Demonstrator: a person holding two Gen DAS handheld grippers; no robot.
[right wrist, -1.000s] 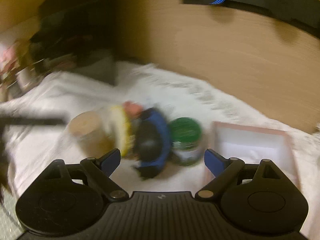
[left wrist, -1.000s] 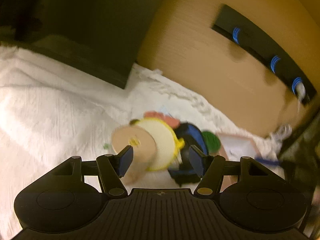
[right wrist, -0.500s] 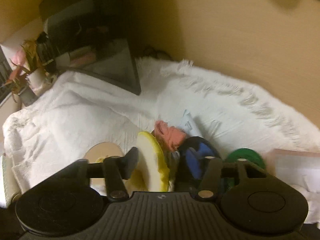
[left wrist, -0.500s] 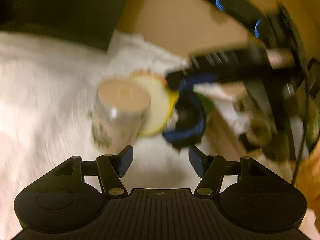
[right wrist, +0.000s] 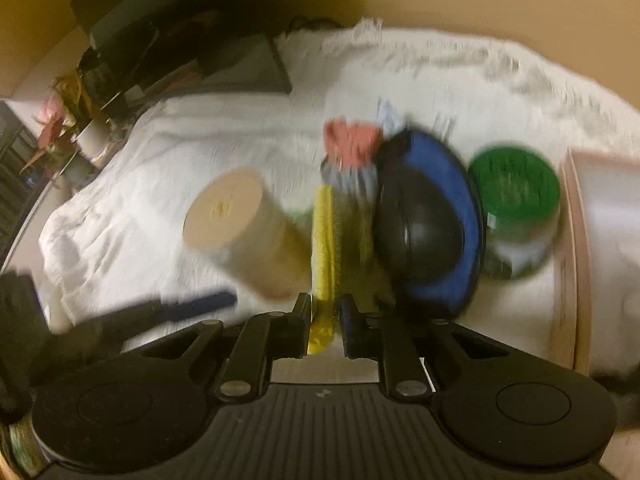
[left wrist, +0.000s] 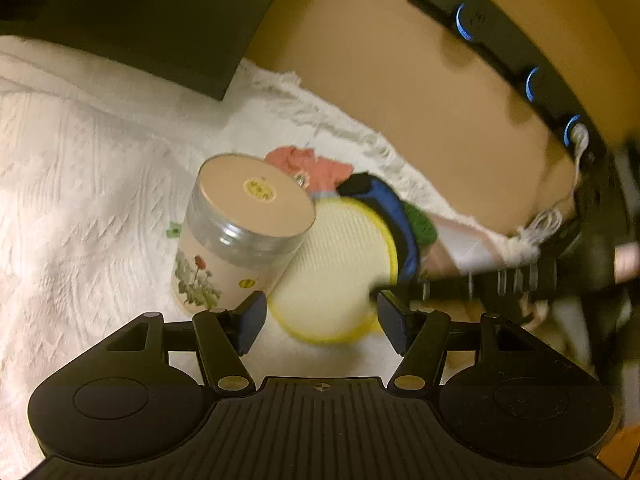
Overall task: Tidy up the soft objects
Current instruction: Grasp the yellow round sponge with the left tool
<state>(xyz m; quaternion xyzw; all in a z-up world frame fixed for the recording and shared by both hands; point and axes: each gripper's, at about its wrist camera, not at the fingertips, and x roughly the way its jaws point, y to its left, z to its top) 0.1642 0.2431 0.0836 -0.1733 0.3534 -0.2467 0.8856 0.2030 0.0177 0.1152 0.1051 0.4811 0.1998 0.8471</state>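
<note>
While a white textured cloth (left wrist: 92, 168) covers the desk, a floral canister (left wrist: 236, 232) leans on the yellow-rimmed round pad (left wrist: 332, 268), which stands on edge between it and the blue-and-black pad (right wrist: 432, 224); a green-lidded jar (right wrist: 516, 208) sits beyond. Right tool (right wrist: 326, 314) is clamped on the yellow pad's rim. Left tool (left wrist: 320, 314) hangs spread apart, gripping nothing.

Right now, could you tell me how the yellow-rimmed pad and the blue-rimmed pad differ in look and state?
The yellow-rimmed pad has a pale cream face, while the blue-rimmed pad has a black centre. The right gripper is shut on the yellow-rimmed pad's edge; nothing grips the blue-rimmed pad. The yellow one leans against the tan canister; the blue one stands next to the green-lidded jar. Both are round, standing on edge on the white blanket.
</note>
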